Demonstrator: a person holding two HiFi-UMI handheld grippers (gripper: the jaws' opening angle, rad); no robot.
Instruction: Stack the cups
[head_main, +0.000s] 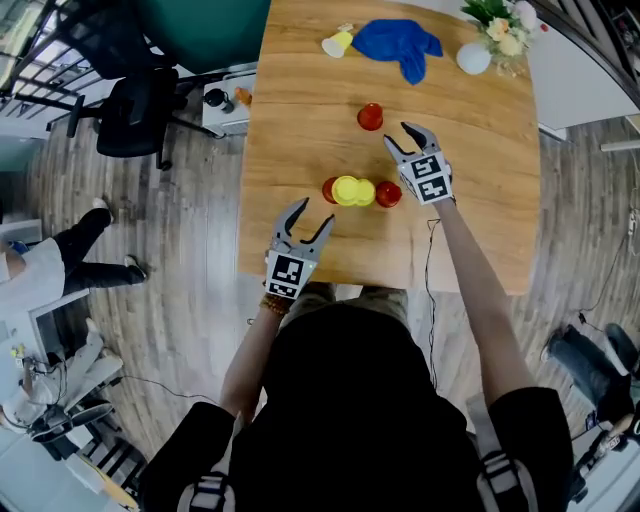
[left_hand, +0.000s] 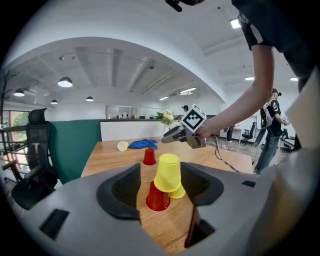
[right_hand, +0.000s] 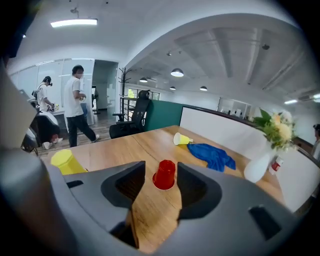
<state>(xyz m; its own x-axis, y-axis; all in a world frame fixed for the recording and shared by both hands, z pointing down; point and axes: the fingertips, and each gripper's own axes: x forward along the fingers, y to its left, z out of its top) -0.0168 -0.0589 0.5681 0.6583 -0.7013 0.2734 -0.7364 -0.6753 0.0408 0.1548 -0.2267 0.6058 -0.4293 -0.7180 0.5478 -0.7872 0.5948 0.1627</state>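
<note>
Left gripper (head_main: 314, 210) and right gripper (head_main: 396, 133) gape empty; the right fronts 1 red cup (right_hand: 164, 174) just ahead, likely needing advance, then clench.

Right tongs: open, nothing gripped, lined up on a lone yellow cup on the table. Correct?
Wrong colour. The cup in line with the right tongs is red, not yellow. The right gripper view shows it standing alone on the table, framed between the jaws, which stand apart and do not touch it. The rest holds: open, nothing gripped.
</note>
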